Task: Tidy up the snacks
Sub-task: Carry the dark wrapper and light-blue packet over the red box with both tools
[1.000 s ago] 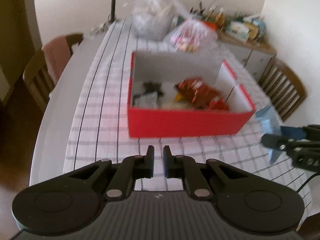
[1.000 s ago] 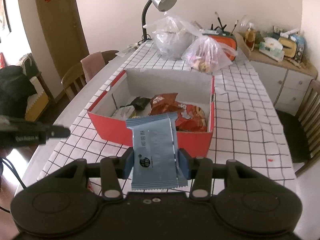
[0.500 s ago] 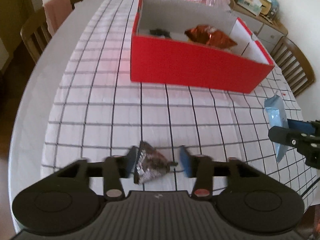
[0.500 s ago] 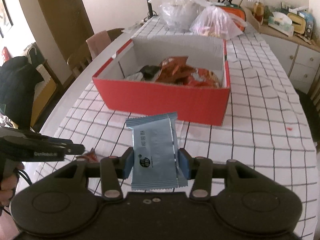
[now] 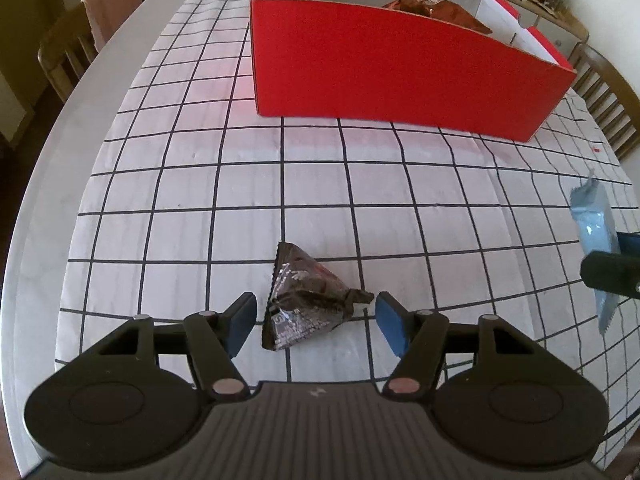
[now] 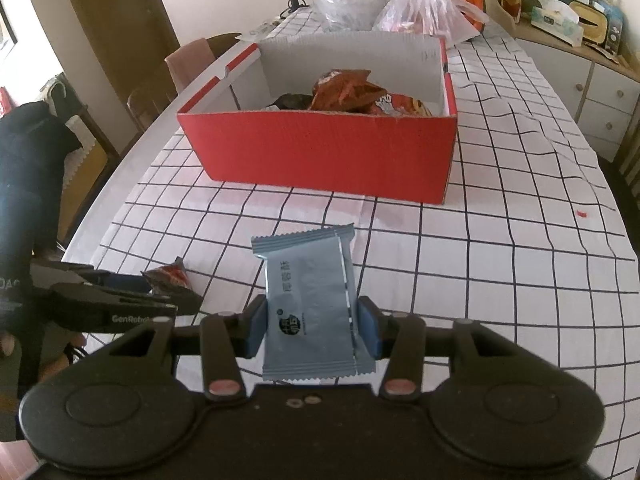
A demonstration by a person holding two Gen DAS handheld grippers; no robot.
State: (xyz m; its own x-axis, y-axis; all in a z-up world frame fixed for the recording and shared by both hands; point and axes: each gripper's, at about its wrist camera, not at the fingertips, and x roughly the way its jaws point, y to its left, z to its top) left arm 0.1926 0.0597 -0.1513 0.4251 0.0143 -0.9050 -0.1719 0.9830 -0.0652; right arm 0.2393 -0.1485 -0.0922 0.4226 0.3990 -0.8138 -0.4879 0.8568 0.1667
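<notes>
A dark foil triangular snack packet [image 5: 308, 300] lies on the checked tablecloth between the fingers of my left gripper [image 5: 315, 312]. Its jaws are opening and the blue pads stand clear of the packet on both sides. My right gripper [image 6: 310, 326] is shut on an upright light-blue snack packet [image 6: 310, 288], held above the cloth in front of the red cardboard box [image 6: 328, 152]. The box holds orange-red snack bags [image 6: 348, 92] and a dark packet. In the right wrist view the left gripper [image 6: 160, 296] sits low at the left beside the dark packet [image 6: 170, 278].
Two knotted plastic bags [image 6: 424, 12] stand behind the box. Wooden chairs flank the table [image 5: 68, 48] [image 5: 608, 92]. A sideboard with clutter [image 6: 580, 52] runs along the right. The table's bare left edge [image 5: 36, 200] is near the left gripper.
My left gripper has come down to the cloth and gone from shut to open around the dark packet. The right gripper has sunk a little, still holding the blue packet.
</notes>
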